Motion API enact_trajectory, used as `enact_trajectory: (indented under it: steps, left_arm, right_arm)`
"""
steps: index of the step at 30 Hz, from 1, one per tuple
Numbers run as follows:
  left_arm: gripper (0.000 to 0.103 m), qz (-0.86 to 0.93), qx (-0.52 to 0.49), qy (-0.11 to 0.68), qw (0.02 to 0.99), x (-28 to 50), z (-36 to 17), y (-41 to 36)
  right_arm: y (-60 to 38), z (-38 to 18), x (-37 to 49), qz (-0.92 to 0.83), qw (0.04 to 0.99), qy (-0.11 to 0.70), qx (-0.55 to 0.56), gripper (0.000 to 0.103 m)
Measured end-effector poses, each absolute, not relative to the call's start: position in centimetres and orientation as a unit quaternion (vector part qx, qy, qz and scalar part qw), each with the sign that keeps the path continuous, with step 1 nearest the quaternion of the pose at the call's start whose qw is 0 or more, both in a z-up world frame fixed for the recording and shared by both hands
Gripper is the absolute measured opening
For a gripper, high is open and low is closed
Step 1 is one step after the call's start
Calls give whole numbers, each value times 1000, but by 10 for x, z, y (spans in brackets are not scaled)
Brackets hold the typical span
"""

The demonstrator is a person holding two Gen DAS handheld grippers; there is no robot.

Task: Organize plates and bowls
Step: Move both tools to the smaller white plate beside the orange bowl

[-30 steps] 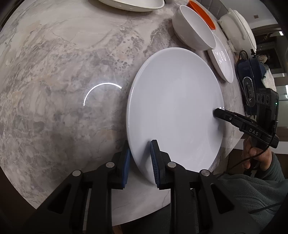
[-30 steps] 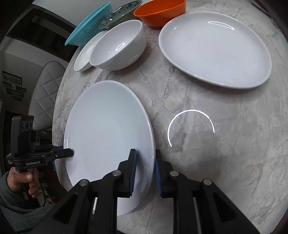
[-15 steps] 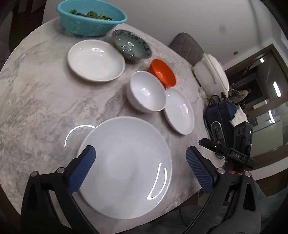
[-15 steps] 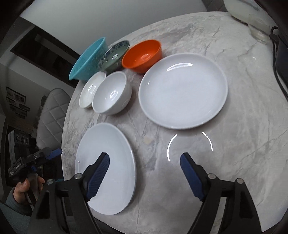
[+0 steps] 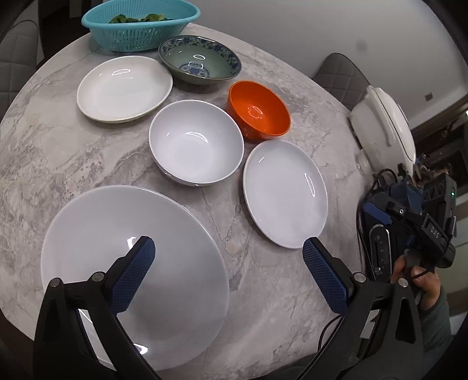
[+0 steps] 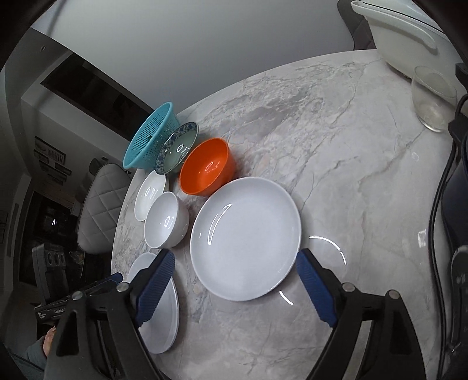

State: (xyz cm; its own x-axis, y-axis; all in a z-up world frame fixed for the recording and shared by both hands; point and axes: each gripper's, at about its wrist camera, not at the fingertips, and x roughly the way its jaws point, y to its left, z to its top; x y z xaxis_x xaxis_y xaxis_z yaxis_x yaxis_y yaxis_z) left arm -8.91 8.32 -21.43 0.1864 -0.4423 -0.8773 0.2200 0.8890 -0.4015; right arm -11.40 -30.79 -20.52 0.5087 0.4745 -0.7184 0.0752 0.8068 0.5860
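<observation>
A large white plate (image 5: 131, 269) lies flat at the near edge of the marble table (image 5: 44, 152); it also shows in the right wrist view (image 6: 159, 318). My left gripper (image 5: 228, 251) is open and empty above its right rim. A second white plate (image 5: 285, 193) lies to its right; my right gripper (image 6: 235, 261) is open and empty just above this plate (image 6: 245, 236). Behind stand a white bowl (image 5: 196, 141), an orange bowl (image 5: 257, 109), a green patterned bowl (image 5: 199, 60) and a shallow white plate (image 5: 124, 87).
A teal colander (image 5: 136, 24) with greens stands at the back. A white cooker (image 5: 386, 128), a glass (image 6: 433, 98) and a dark device with cables (image 5: 380, 242) sit at the right edge. Chairs stand around the table.
Both grippers let go of the large white plate, which now lies flat on the table. Both opened, rose and drew back, the right one over to the other plate.
</observation>
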Motion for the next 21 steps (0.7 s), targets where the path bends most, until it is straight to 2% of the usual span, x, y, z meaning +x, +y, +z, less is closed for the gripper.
enact_trajectory:
  steps: [7,12,15,19,21]
  left_arm:
    - [101,-225,-74,598,766,-88,-229,40]
    - [100,-230,-54,600,764,-79,-246,12]
    - [95,-233,-59,602,761,-74,-256,7]
    - [93,-247,-65,619,743,-65,-272,1]
    - [85,-246,-73,625,737,-62,-279,-1]
  right_arm:
    - [-332,-201,-79,155,819,491,253,85]
    - [-350,-214,-60,157,803,496,291,76]
    - [-353,-232,-48,163,780,521,306,70]
    - [-356,-250,-42,167,766,532,318,67]
    - [-357,-260,-39,172,758,539,325,62]
